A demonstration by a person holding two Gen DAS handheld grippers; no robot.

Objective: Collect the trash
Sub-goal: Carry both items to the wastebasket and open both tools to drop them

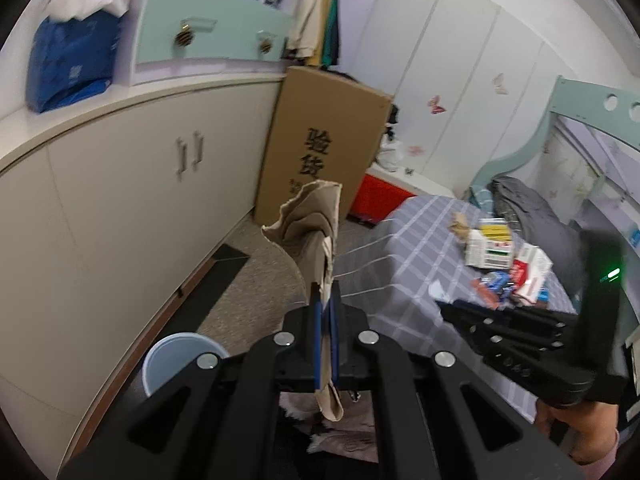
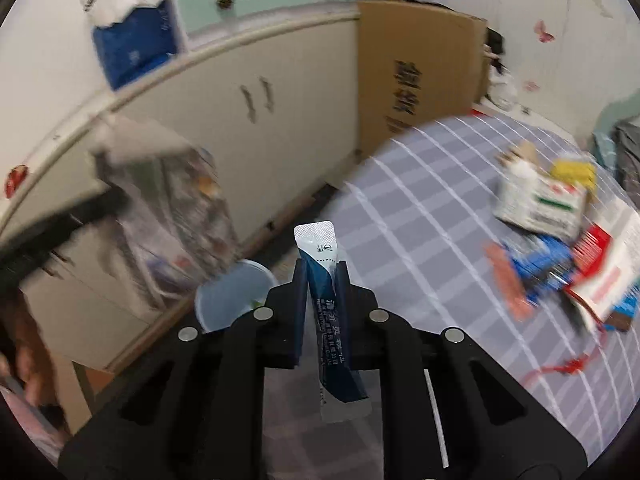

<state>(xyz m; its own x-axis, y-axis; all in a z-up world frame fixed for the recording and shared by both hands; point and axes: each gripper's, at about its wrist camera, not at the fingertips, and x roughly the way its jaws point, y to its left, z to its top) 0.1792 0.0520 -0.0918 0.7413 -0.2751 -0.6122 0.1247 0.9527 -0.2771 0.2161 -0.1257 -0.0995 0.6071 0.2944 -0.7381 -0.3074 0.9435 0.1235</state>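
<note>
My left gripper (image 1: 325, 300) is shut on a crumpled tan paper (image 1: 310, 228) that sticks up beyond its fingertips. My right gripper (image 2: 322, 270) is shut on a dark blue and white sachet (image 2: 326, 276) held upright. A pale blue bin (image 1: 176, 360) stands on the floor below left of the left gripper; it also shows in the right wrist view (image 2: 234, 300), just left of the right gripper. A pile of trash, boxes and wrappers (image 1: 502, 264) lies on the checked bedcover (image 1: 400, 264), also in the right wrist view (image 2: 560, 236). The right gripper's body (image 1: 520, 336) shows at right, blurred.
A long cream cabinet (image 1: 120, 200) runs along the left. A tall cardboard box (image 1: 320, 140) leans at its end, with a red crate (image 1: 380, 196) beside it. A blurred transparent bag (image 2: 172, 208) hangs left of the right gripper. White wardrobes (image 1: 460, 60) stand behind.
</note>
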